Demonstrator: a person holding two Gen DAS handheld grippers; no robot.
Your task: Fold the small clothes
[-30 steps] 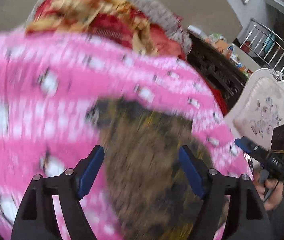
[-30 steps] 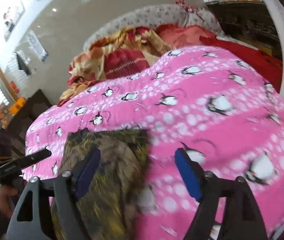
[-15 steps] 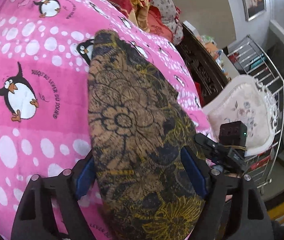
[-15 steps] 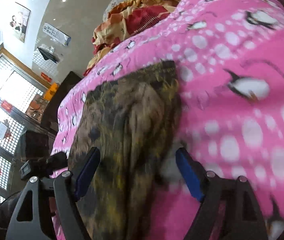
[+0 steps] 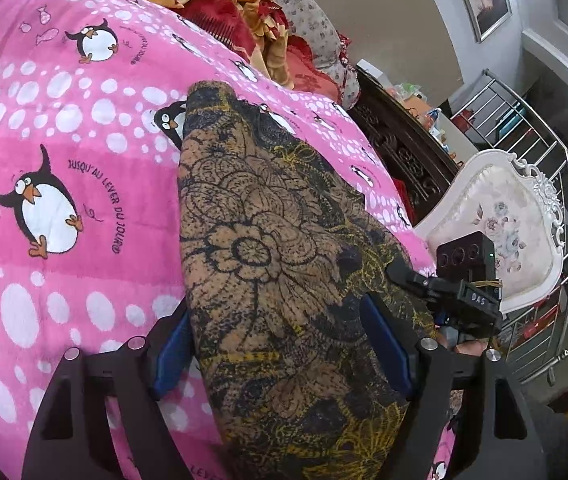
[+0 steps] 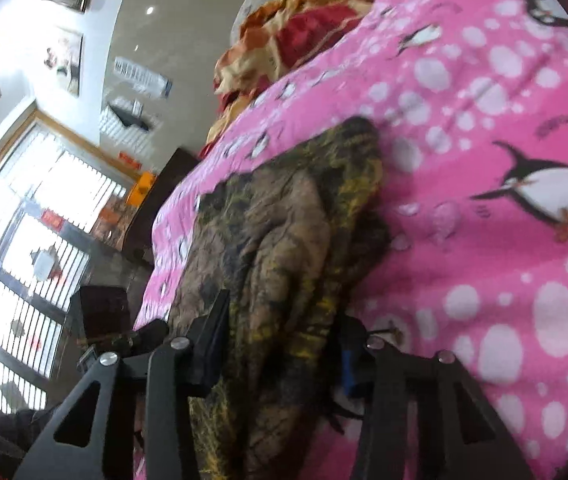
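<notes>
Brown cloth (image 5: 267, 264) printed with black flower outlines and yellow patches lies on a pink blanket (image 5: 63, 120) spread over the bed, running from the centre of the left wrist frame down to its bottom edge. Its weave looks soft and slightly fuzzy, its far end rounded and narrow, its near part wide. In the right wrist frame the same cloth (image 6: 284, 248) appears rumpled, with raised folds through the middle.

The left hand-held gripper (image 5: 279, 352) has its blue-padded fingers spread wide, one on each side of the cloth near the bottom of the frame; whether the pads press the fabric I cannot tell. The right hand-held gripper (image 6: 279, 352) also straddles the cloth at the lower centre of its frame, fingers apart with the bunched fabric between them; the view is blurred, so a firm grip cannot be confirmed.

The blanket is fleecy, with white dots and cartoon penguins. A crumpled red and gold quilt (image 5: 219, 4) lies at the upper centre. A white carved chair (image 5: 500, 224) with floral padding stands at the right.
</notes>
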